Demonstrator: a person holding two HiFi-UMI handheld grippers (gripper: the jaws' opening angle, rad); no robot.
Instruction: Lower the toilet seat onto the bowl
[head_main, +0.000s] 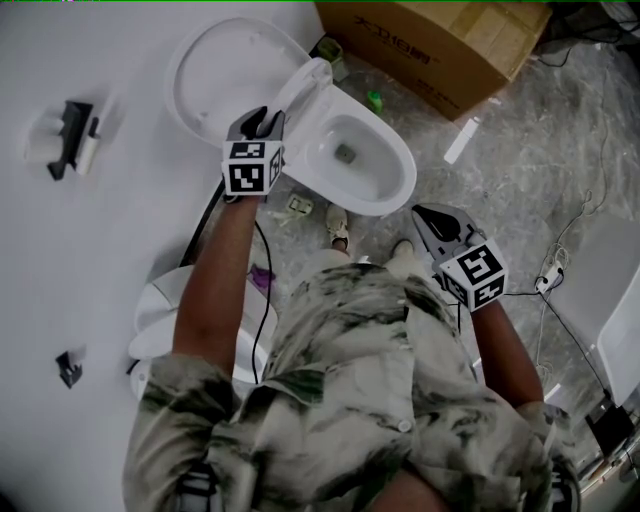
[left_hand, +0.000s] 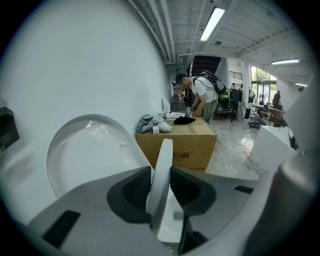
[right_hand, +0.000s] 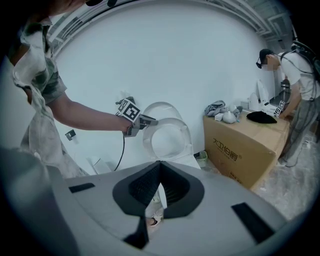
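Note:
The white toilet stands against the wall with its lid (head_main: 215, 75) up. The toilet seat (head_main: 303, 92) is tilted between the lid and the bowl (head_main: 385, 185). My left gripper (head_main: 268, 122) is shut on the seat's rim. In the left gripper view the seat's edge (left_hand: 164, 150) stands upright between the dark pads (left_hand: 135, 190), with the lid (left_hand: 85, 150) behind it to the left. My right gripper (head_main: 428, 218) is shut and holds nothing, hanging off the bowl's near right side. In the right gripper view its jaws (right_hand: 159, 182) point toward the seat (right_hand: 172, 140).
A large cardboard box (head_main: 440, 45) stands right of the toilet, with cloths on top (left_hand: 152, 122). A person (right_hand: 295, 75) bends over it. Cables (head_main: 560, 250) and a white tube (head_main: 462, 140) lie on the marble floor. Another white fixture (head_main: 160, 310) sits near left.

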